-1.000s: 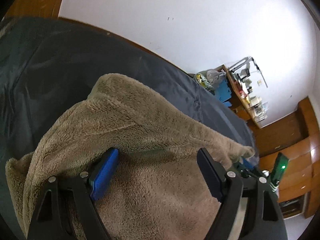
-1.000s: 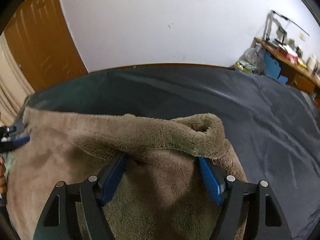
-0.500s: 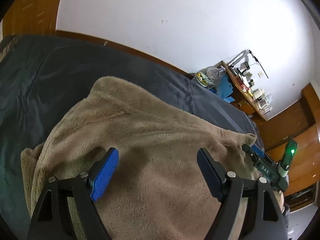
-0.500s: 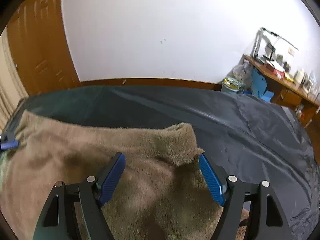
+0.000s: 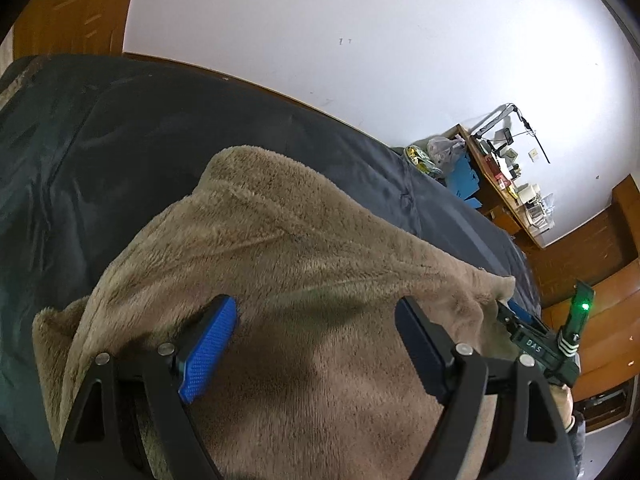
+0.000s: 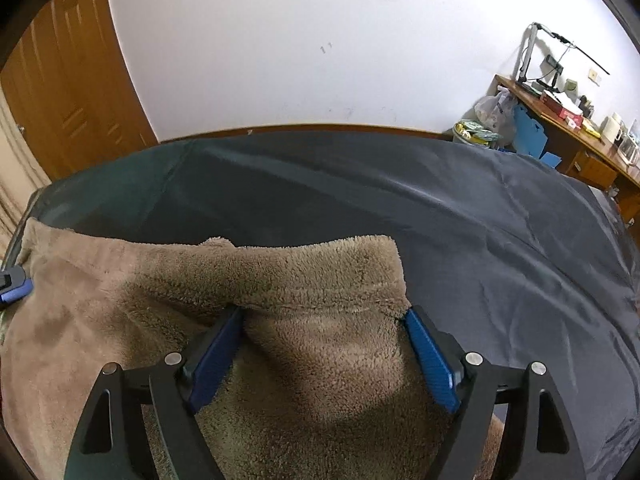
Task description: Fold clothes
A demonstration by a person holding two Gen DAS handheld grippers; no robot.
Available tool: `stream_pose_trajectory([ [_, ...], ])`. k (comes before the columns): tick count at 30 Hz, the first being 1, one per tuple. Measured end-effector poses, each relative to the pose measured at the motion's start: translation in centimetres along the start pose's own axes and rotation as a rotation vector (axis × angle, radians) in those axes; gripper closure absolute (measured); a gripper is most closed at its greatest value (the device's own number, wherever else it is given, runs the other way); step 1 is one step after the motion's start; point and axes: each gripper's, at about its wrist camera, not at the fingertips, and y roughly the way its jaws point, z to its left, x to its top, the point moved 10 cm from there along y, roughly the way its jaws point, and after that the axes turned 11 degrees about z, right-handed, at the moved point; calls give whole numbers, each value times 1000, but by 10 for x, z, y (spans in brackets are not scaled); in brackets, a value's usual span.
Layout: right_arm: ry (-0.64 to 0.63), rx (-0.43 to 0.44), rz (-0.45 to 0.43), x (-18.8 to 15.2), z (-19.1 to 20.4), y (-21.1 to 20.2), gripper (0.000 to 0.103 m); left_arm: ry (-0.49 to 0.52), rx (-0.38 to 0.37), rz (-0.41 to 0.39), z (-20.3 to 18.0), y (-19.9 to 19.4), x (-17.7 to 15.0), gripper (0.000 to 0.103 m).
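Observation:
A beige fleece garment (image 5: 304,256) lies spread on the dark sheet of a bed (image 5: 100,168). My left gripper (image 5: 316,340) hovers over its left part, open wide, with slack fleece below and between the blue pads (image 5: 208,348). At the garment's right corner my right gripper (image 6: 324,356) has its jaws opening. The thick folded rim of the fleece (image 6: 320,272) sits between them and the pads do not squeeze it. In the left wrist view the right gripper (image 5: 516,320) shows at that corner. One left fingertip (image 6: 14,286) shows at the right wrist view's left edge.
The dark sheet (image 6: 460,220) runs on beyond the garment to a wooden bed rail (image 6: 320,127) under a white wall. A cluttered wooden desk (image 6: 560,120) with bags and blue boxes (image 6: 528,130) stands at the far right. Wooden doors (image 6: 68,92) are at the left.
The bunched fleece rim between the right jaws has dropped and flattened onto the bed, and those jaws have widened. The right gripper has come into the left wrist view.

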Motion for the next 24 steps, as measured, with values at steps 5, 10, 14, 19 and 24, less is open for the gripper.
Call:
stream_pose_trajectory([
  [5,6,16,-67,-22,4,-38,19,15,-9,-3,-8,-20,-20,18],
  [10,-51,54,-105,-60,22,-75,19,76,-18,7,-22,-35,-54,18],
  [14,-124,94,-97,-101,44,-92,19,138,8,10,-30,-38,-82,18],
  [19,-179,116,-38,-143,59,-81,19,189,60,-5,-29,-35,-100,18],
  [24,-153,115,-24,-163,59,-66,17,221,90,-23,-24,-28,-106,18],
])
